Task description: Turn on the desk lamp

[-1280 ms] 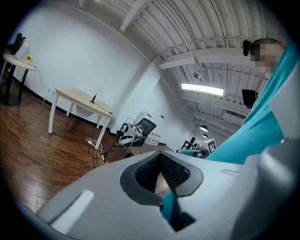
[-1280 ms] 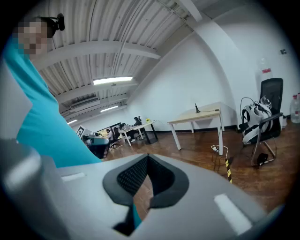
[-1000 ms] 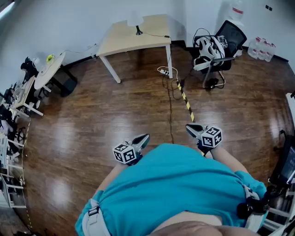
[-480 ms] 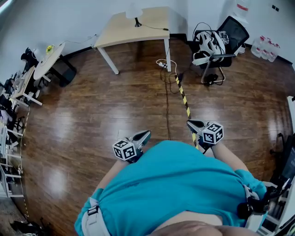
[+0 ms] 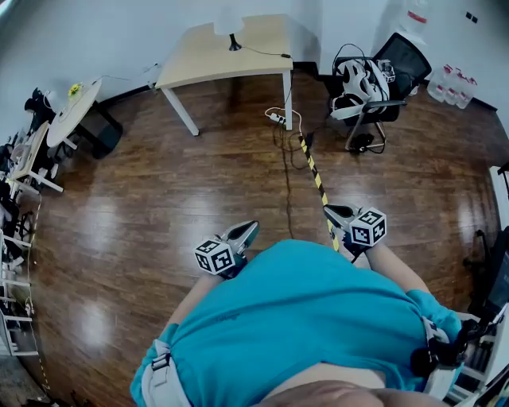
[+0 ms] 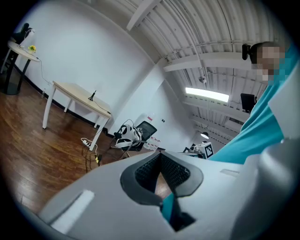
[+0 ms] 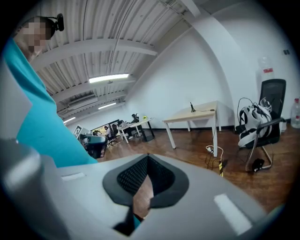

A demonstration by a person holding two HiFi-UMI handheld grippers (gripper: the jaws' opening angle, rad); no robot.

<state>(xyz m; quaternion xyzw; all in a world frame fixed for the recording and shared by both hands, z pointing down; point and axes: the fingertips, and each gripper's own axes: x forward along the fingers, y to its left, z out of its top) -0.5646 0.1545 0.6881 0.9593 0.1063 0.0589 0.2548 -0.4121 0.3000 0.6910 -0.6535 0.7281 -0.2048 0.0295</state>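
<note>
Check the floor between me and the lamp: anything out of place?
A power strip and loose cables lie on the floor by the table leg, a possible trip hazard. The lamp stands upright on the table; nothing else stands out.

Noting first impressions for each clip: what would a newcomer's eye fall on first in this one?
The teal shirt fills the bottom of the head view, with the left claw and right claw held close in front of it, both shut on nothing. Far across the wooden floor, the desk lamp stands on a pale desk by the wall, with a black office chair to its right.
</note>
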